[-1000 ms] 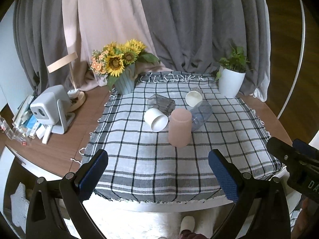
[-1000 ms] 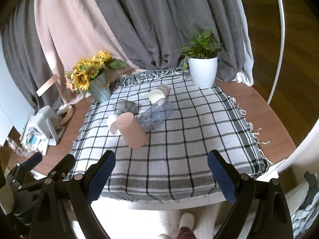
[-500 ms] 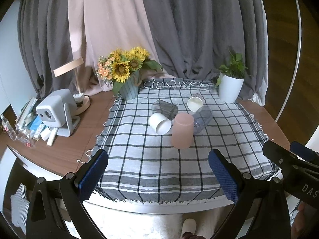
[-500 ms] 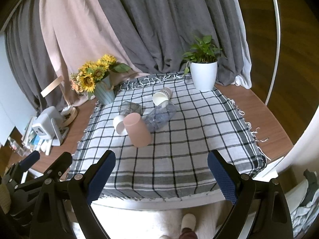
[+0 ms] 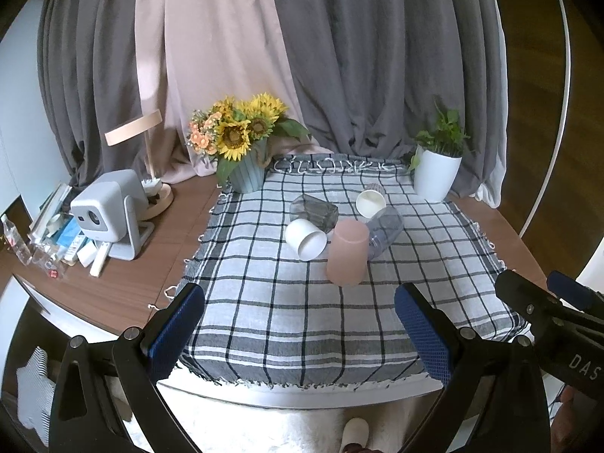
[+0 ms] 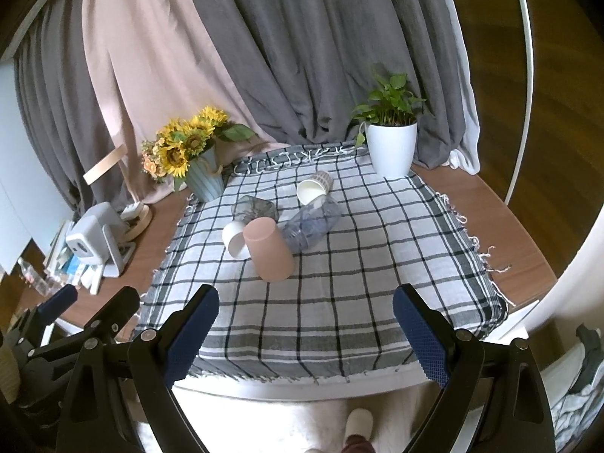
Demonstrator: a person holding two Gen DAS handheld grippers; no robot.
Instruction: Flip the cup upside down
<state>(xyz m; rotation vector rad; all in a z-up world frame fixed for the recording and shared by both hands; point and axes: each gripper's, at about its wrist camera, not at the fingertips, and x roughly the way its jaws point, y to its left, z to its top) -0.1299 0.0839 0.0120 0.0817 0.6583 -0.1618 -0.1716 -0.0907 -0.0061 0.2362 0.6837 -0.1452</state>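
Observation:
A pink cup (image 5: 347, 253) (image 6: 268, 249) stands upside down on the checked cloth (image 5: 302, 302) (image 6: 358, 264). Around it lie a white cup (image 5: 305, 239) (image 6: 235, 239), a grey glass (image 5: 313, 211) (image 6: 253, 207), a clear bluish cup (image 5: 385, 230) (image 6: 311, 224) and a paper cup (image 5: 370, 200) (image 6: 314, 188), all on their sides. My left gripper (image 5: 298, 336) is open and empty, held back beyond the table's near edge. My right gripper (image 6: 305, 336) is open and empty, also back from the table.
A sunflower vase (image 5: 245, 166) (image 6: 202, 177) stands at the cloth's back left, a white plant pot (image 5: 434, 175) (image 6: 392, 149) at the back right. A white projector (image 5: 107, 211) (image 6: 92, 236), a lamp and clutter sit on the wooden table's left. Curtains hang behind.
Both grippers have drawn back and up from the table, so the cups look smaller and farther. The cups have not moved.

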